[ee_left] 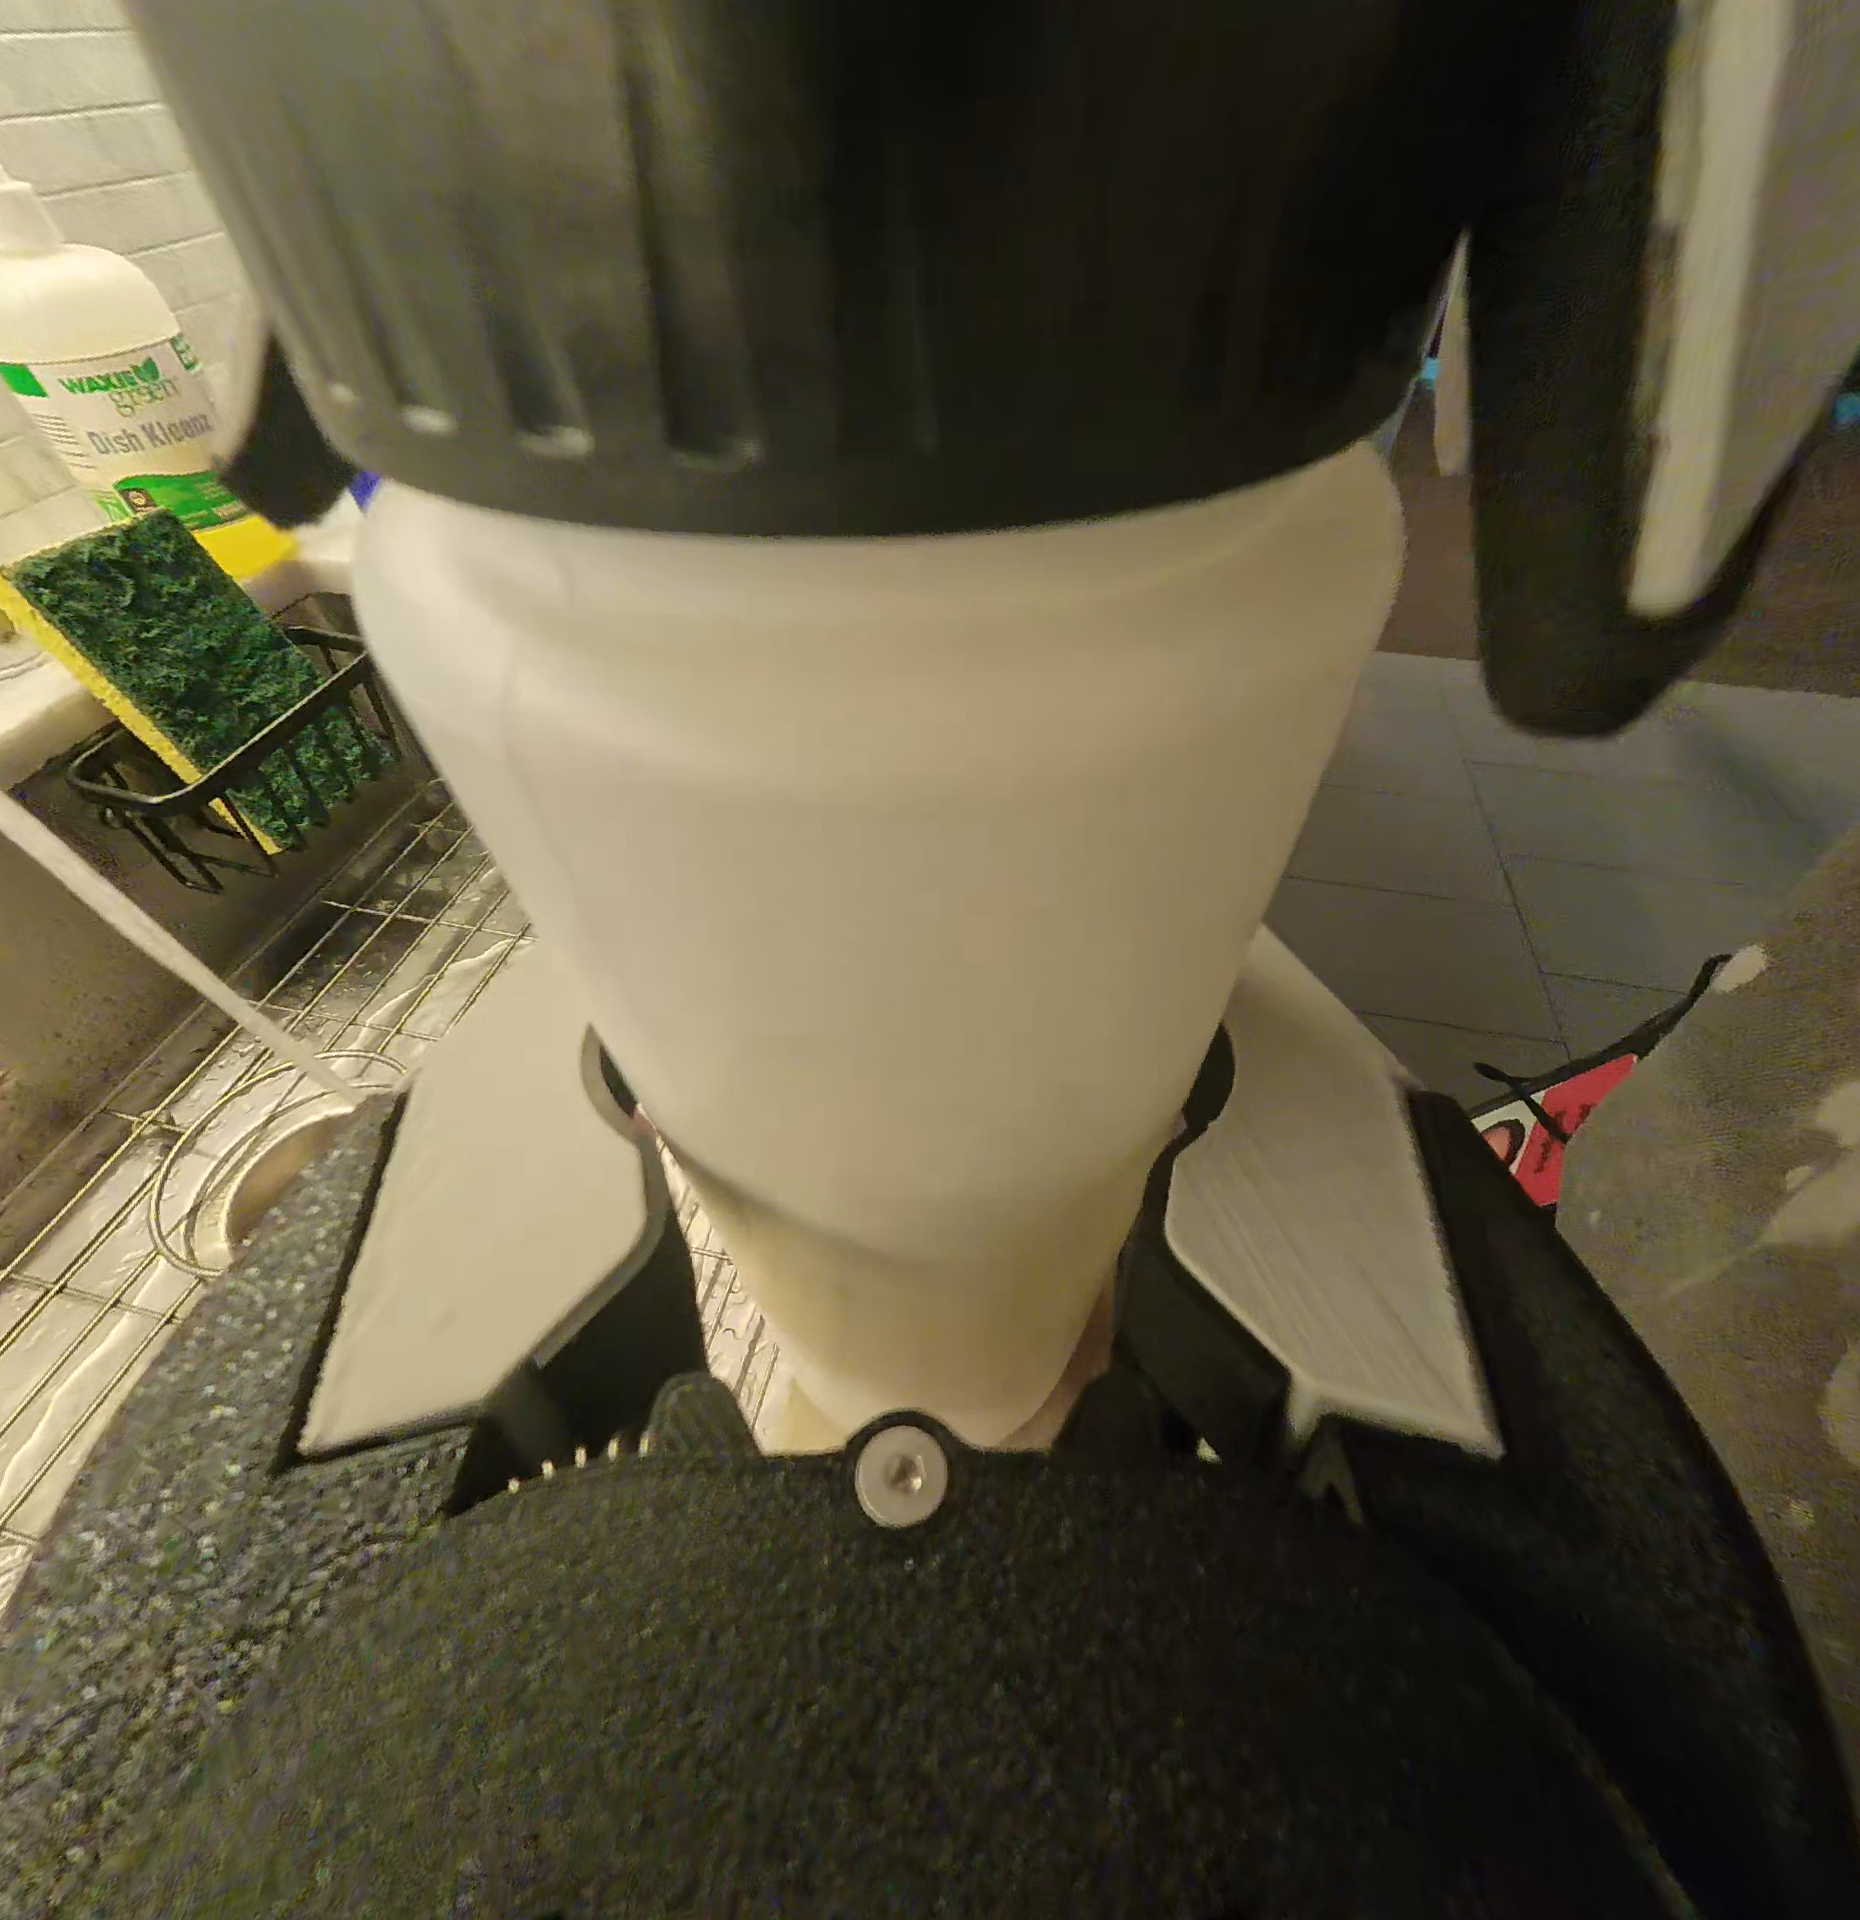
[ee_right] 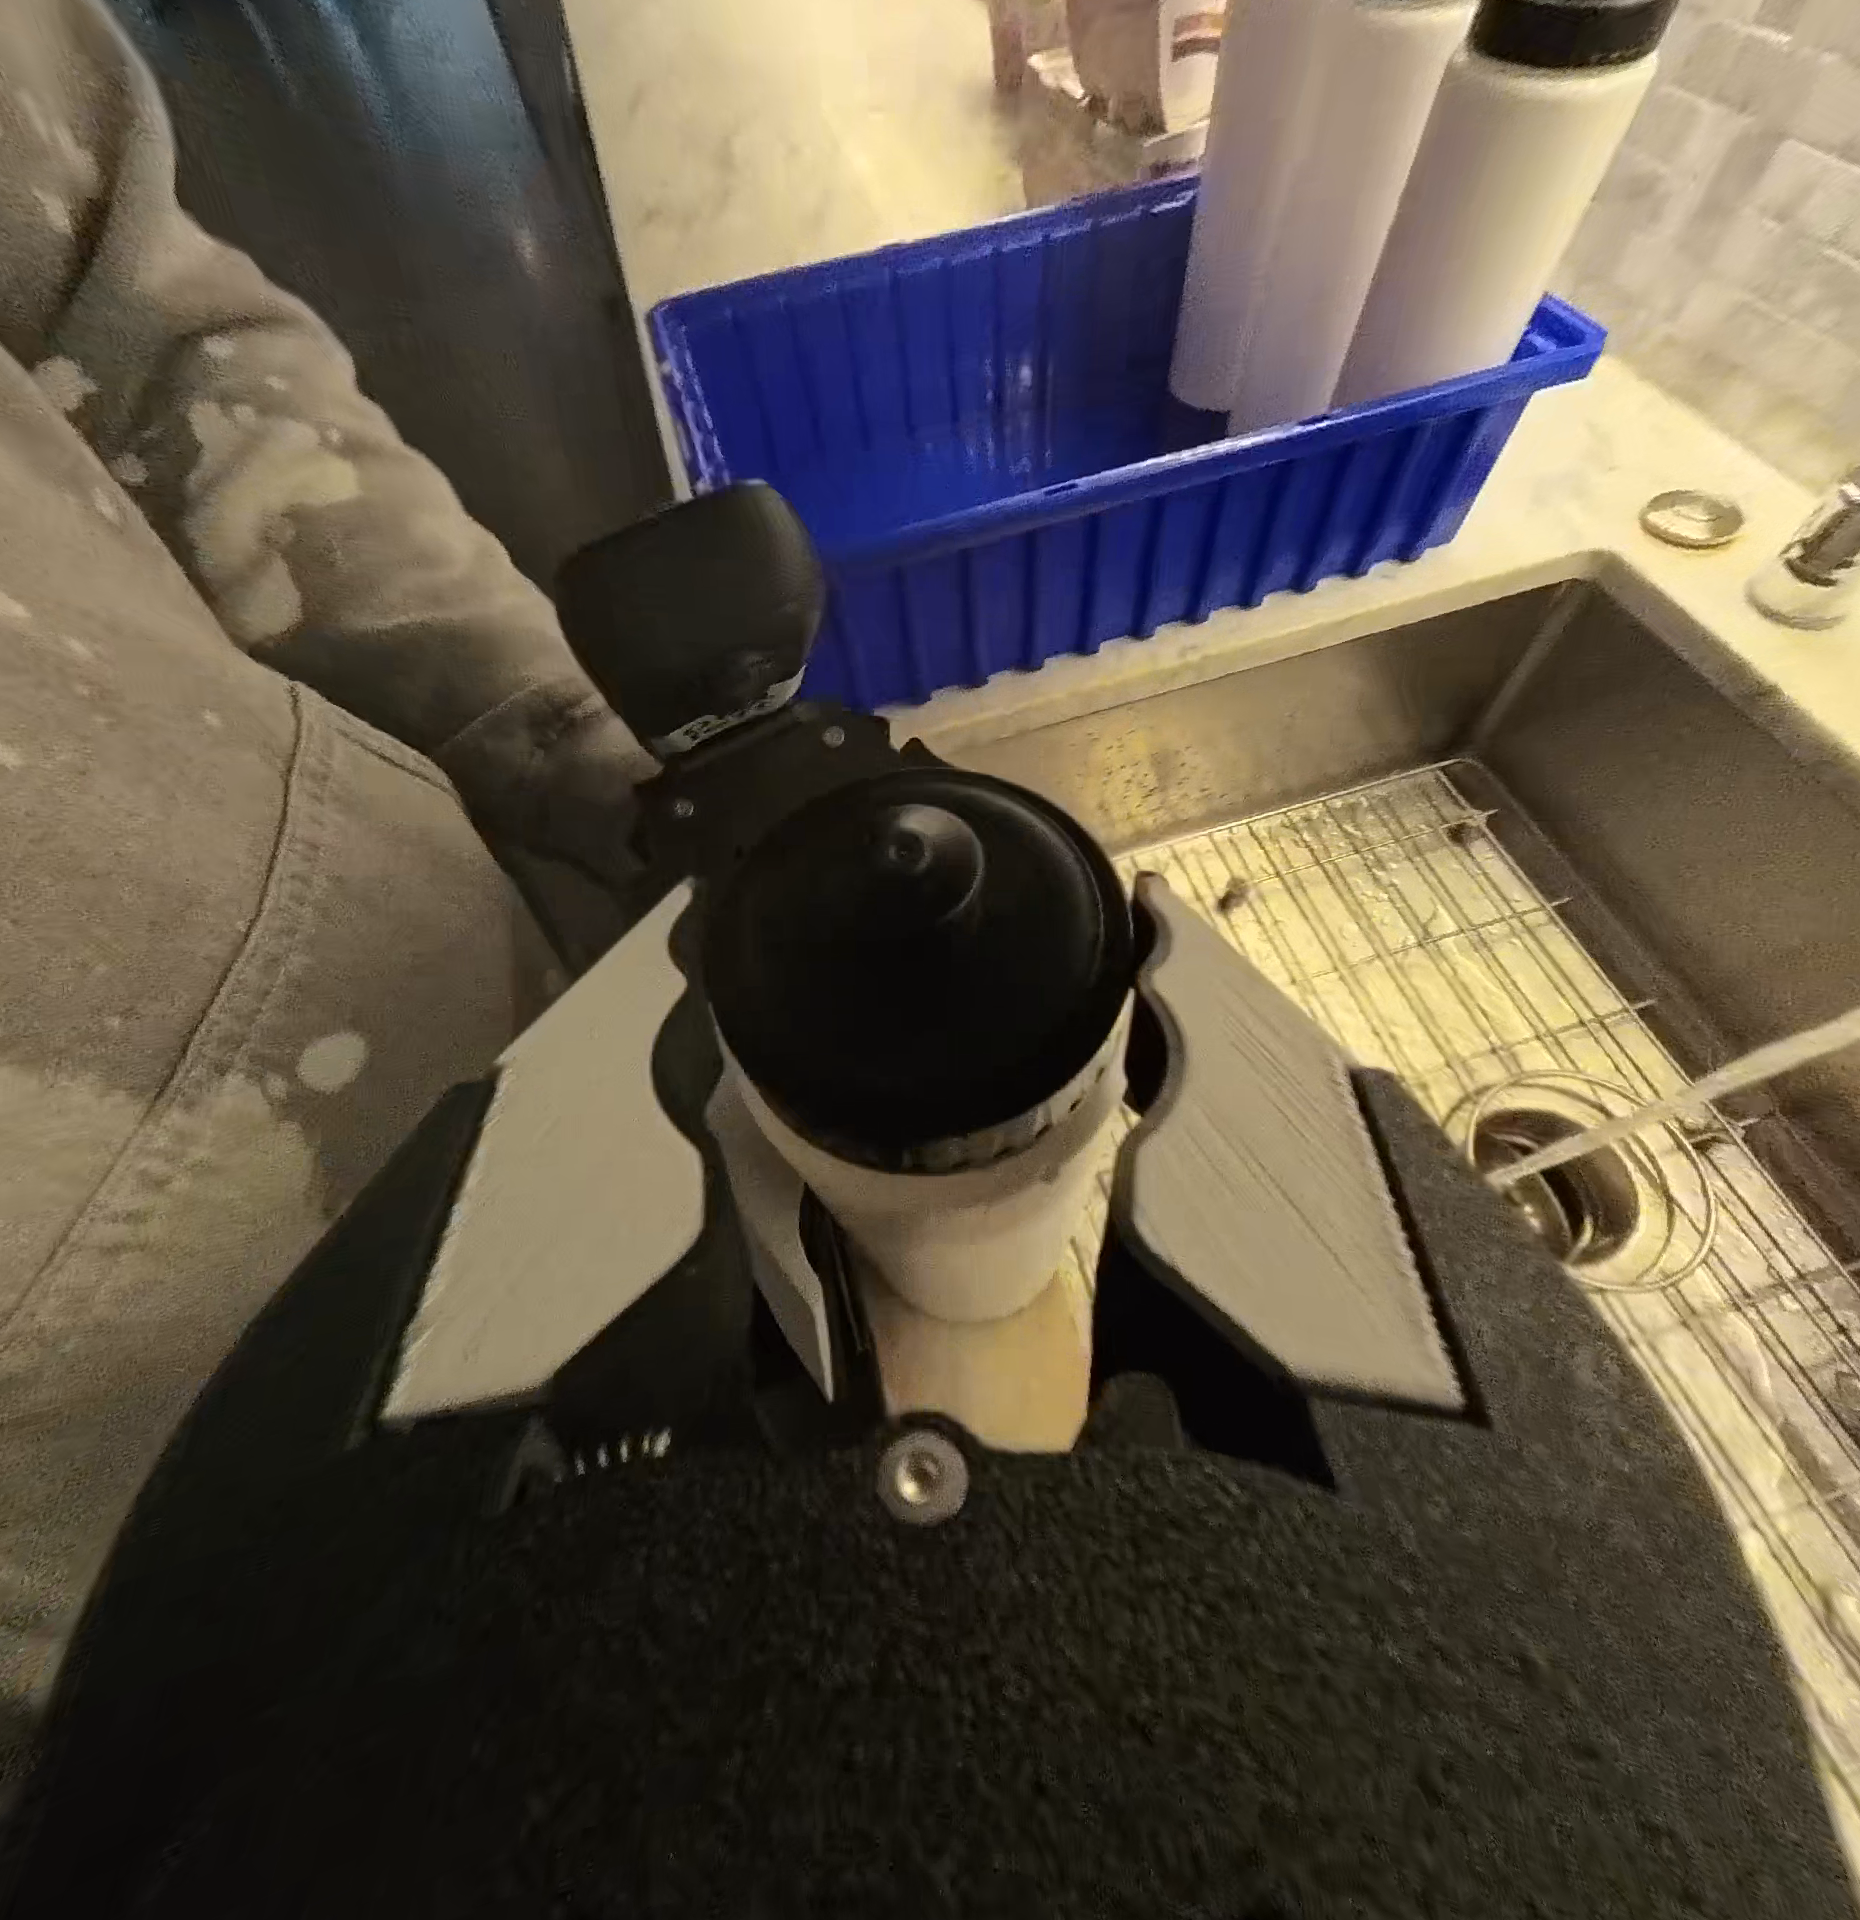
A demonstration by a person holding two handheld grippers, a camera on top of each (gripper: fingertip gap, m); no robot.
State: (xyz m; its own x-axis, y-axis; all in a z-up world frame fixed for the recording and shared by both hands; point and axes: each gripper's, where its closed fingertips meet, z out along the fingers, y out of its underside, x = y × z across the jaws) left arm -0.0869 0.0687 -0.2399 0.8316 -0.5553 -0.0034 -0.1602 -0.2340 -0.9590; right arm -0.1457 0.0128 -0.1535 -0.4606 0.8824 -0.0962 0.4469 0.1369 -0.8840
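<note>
A white bottle (ee_left: pixel 884 790) with a black ribbed lid (ee_left: pixel 853 260) is held over a steel sink. My left gripper (ee_left: pixel 905 1060) is shut on the bottle's white body, one finger on each side. My right gripper (ee_right: pixel 915 935) is closed around the black lid (ee_right: pixel 905 987) from above, its fingers (ee_right: pixel 1269 1122) pressing both sides. The bottle's body (ee_right: pixel 957 1236) shows below the lid. The right gripper's fingers (ee_left: pixel 1591 468) also show in the left wrist view beside the lid. The left gripper's black body (ee_right: pixel 697 623) shows beyond the lid.
The sink has a wire grid (ee_right: pixel 1425 987) and a drain (ee_right: pixel 1570 1174); a thin water stream (ee_right: pixel 1684 1091) runs into it. A blue bin (ee_right: pixel 1009 436) holding two white bottles (ee_right: pixel 1477 208) stands on the counter. A soap bottle (ee_left: pixel 84 343) and a sponge (ee_left: pixel 178 634) sit by the sink.
</note>
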